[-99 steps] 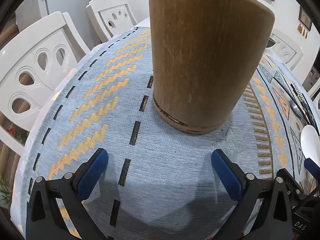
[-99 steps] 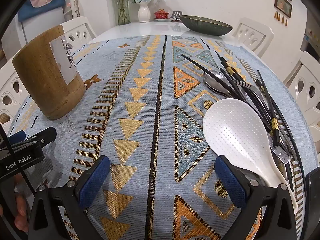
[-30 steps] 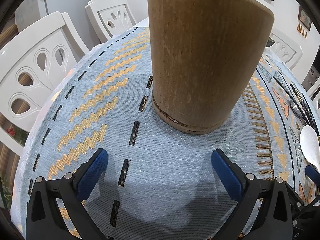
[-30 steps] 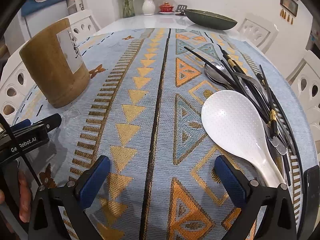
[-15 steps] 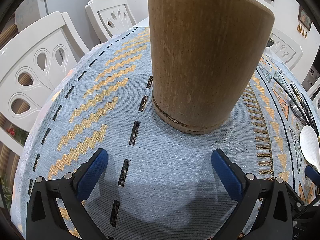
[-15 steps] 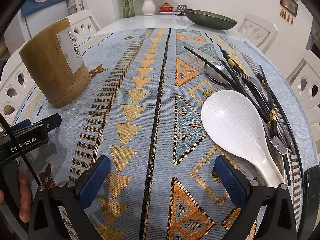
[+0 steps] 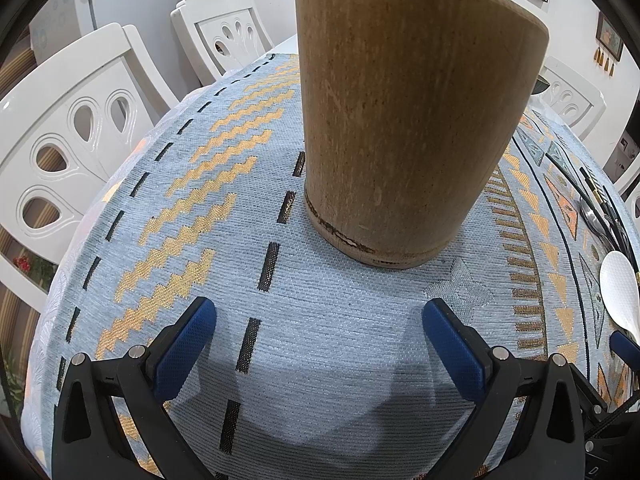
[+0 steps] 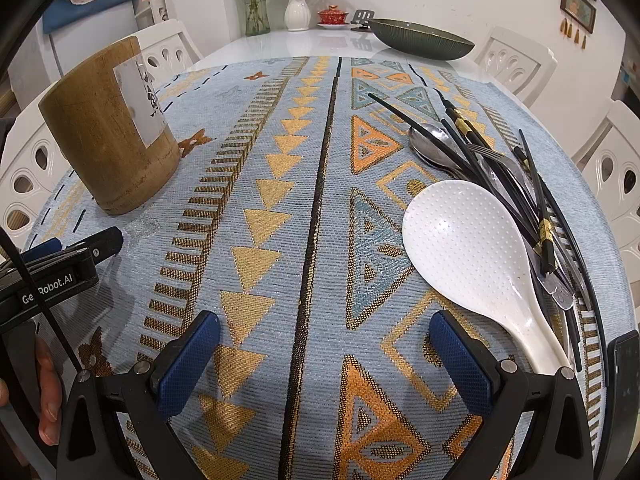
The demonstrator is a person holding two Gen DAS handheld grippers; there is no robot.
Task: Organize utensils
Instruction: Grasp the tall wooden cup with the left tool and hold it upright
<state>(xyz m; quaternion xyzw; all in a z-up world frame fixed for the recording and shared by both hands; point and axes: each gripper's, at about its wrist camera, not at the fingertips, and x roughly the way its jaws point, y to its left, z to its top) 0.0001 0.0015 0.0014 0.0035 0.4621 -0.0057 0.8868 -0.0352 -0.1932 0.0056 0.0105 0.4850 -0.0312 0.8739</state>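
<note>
The left gripper (image 7: 318, 322) hovers with its blue-padded fingers (image 7: 186, 346) spread wide apart, nothing between them. The right gripper (image 8: 324, 340) sits in the same stance — jaws gaping, pads (image 8: 460, 364) bare and holding nothing. Seen from the right wrist camera, the left gripper's black body juts in at the edge, and a person's hand (image 8: 46, 396) — only the fingers showing — grips its handle.
</note>
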